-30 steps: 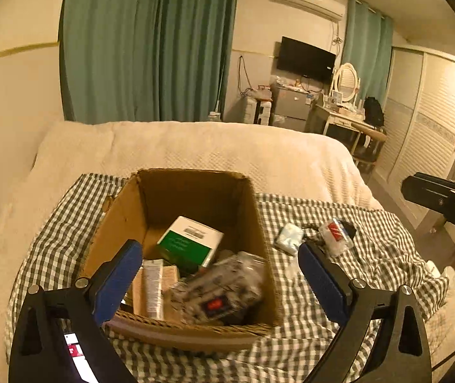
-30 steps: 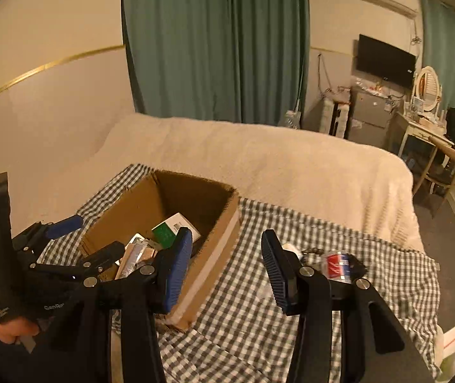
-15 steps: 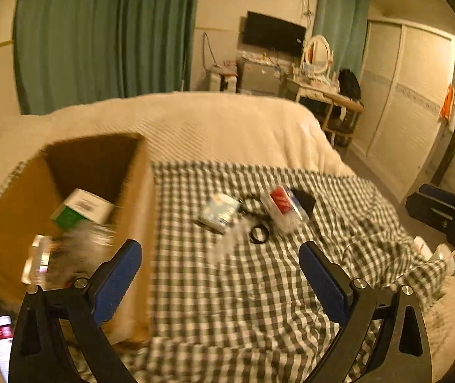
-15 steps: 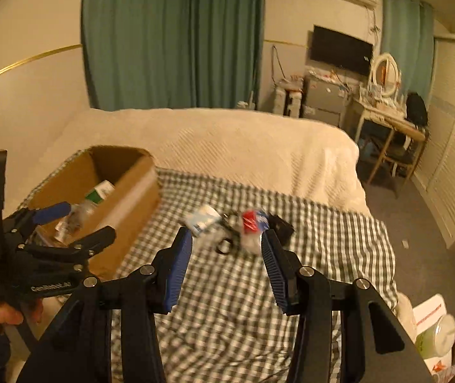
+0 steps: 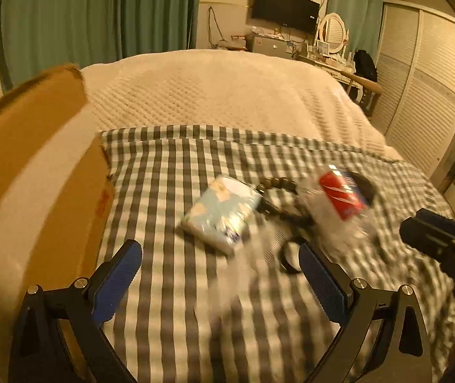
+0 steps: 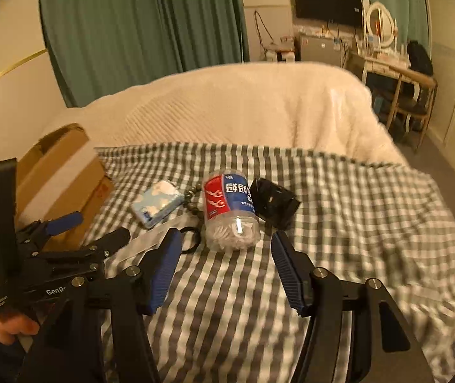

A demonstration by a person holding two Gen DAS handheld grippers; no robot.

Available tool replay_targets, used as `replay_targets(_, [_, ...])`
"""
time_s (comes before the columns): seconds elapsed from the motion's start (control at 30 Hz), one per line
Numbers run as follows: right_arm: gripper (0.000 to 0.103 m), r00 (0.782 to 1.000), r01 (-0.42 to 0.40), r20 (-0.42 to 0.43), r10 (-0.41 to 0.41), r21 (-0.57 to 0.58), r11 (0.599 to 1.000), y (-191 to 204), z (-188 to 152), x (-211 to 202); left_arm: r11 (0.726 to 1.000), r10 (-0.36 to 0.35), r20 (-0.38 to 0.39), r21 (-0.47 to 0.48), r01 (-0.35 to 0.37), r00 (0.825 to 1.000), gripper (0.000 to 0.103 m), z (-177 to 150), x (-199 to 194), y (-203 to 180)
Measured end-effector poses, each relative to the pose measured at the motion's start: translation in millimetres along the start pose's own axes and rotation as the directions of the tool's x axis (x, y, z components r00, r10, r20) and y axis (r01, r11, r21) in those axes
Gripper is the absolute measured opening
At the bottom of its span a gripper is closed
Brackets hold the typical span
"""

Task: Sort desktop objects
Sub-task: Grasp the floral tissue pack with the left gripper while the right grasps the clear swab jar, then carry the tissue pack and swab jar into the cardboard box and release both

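Blue ribbed pads line the fingers of the right gripper (image 6: 224, 268), which stand wide apart with nothing between them, hovering just short of a clear plastic jar (image 6: 230, 212) with a red and blue label that lies on its side. The left gripper (image 5: 217, 282) is likewise spread wide and empty above the checked cloth (image 5: 170, 210), with its own blue fingers (image 5: 117, 279) at the bottom of the left wrist view.

Beside the jar lies a pale blue tissue packet (image 6: 157, 203), with a string of dark beads (image 6: 192, 196) between the two and a black hair tie (image 6: 189, 239) nearer the camera. A black folded holder (image 6: 273, 202) sits just beyond the jar on its other side. A cardboard box (image 6: 61, 175) stands at the left edge of the cloth; its inside cannot be seen.

The grey and white cloth is spread over a bed covered by a cream blanket (image 6: 243, 105). Green curtains (image 6: 141, 22) hang behind the bed, a dark television (image 6: 326, 3) is mounted on the far wall, and a dressing table with an oval mirror (image 6: 379, 24) stands beside white louvred wardrobe doors (image 5: 425, 83).
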State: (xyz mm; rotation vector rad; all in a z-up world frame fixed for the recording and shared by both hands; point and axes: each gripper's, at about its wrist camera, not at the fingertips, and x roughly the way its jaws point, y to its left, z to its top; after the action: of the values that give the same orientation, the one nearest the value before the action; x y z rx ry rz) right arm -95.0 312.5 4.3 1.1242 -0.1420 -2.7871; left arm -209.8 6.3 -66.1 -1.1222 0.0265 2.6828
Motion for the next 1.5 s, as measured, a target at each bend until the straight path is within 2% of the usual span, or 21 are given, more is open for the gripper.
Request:
replay_targets(0.23, [0.06, 0.999, -0.039, -0.017, 0.04, 0.051, 0.998, -10.0, 2.0, 75.4, 1.0, -0.007, -0.048, 0.005, 0.007, 0.999, 0.101, 4.3, 58.6, 1.7])
replay_targets(0.33, [0.062, 0.998, -0.055, -0.01, 0.056, 0.062, 0.997, -12.7, 3.6, 92.4, 0.999, 0.031, -0.06, 0.023, -0.029, 0.998, 0.101, 11.2, 72.7, 0.2])
replay_targets(0.4, [0.063, 0.997, -0.074, -0.01, 0.075, 0.078, 0.994, -14.7, 4.7, 99.1, 1.0, 0.023, -0.072, 0.009, -0.022, 0.997, 0.1, 15.5, 77.3, 2.5])
replay_targets(0.47, [0.063, 0.996, -0.08, -0.032, 0.084, 0.09, 0.993, -13.9, 4.7, 105.3, 0.999, 0.033, -0.097, 0.011, -0.032, 0.995, 0.08, 15.0, 80.2, 3.8])
replay_targets(0.5, [0.062, 0.996, -0.077, -0.041, 0.081, 0.089, 0.993, -12.9, 4.4, 107.2, 0.999, 0.04, -0.103, 0.029, -0.038, 0.994, 0.063, 14.4, 79.6, 2.7])
replay_targets(0.53, [0.062, 0.996, -0.073, -0.05, 0.077, 0.077, 0.994, -10.3, 3.7, 108.5, 0.999, 0.032, -0.103, 0.037, -0.028, 0.994, 0.059, 14.7, 76.9, 2.8])
replay_targets(0.67, [0.061, 0.996, -0.059, -0.062, 0.064, 0.076, 0.995, -9.7, -0.1, 102.0, 1.0, 0.005, -0.111, 0.014, -0.004, 0.994, 0.057, 8.6, 60.7, 4.0])
replay_targets(0.87, [0.061, 0.996, -0.038, -0.074, 0.046, 0.101, 0.994, -8.2, -18.1, 68.6, 0.999, -0.037, -0.107, -0.023, 0.035, 0.994, 0.056, -5.4, 14.2, 5.3])
replay_targets(1.0, [0.061, 0.995, -0.007, -0.098, 0.015, 0.079, 0.997, -4.4, -27.1, 27.5, 0.996, -0.084, -0.072, -0.03, 0.082, 0.994, 0.056, -9.1, -29.8, 2.2])
replay_targets(1.17, [0.061, 0.996, 0.046, -0.075, -0.044, 0.025, 0.999, 11.1, -21.5, -34.7, 0.992, -0.128, 0.008, 0.004, 0.128, 0.992, 0.056, 1.4, -95.9, -1.8])
replay_targets(1.33, [0.061, 0.998, 0.068, 0.001, -0.068, -0.023, 0.997, 48.9, 1.4, -105.6, 0.99, -0.143, 0.129, 0.033, 0.14, 0.981, 0.056, 24.4, -178.1, 16.2])
replay_targets(1.5, [0.061, 0.995, 0.047, 0.092, -0.037, -0.112, 0.993, 119.2, 36.5, -164.5, 0.993, -0.113, 0.206, -0.003, 0.116, 0.972, 0.056, 42.5, -242.6, 66.5])
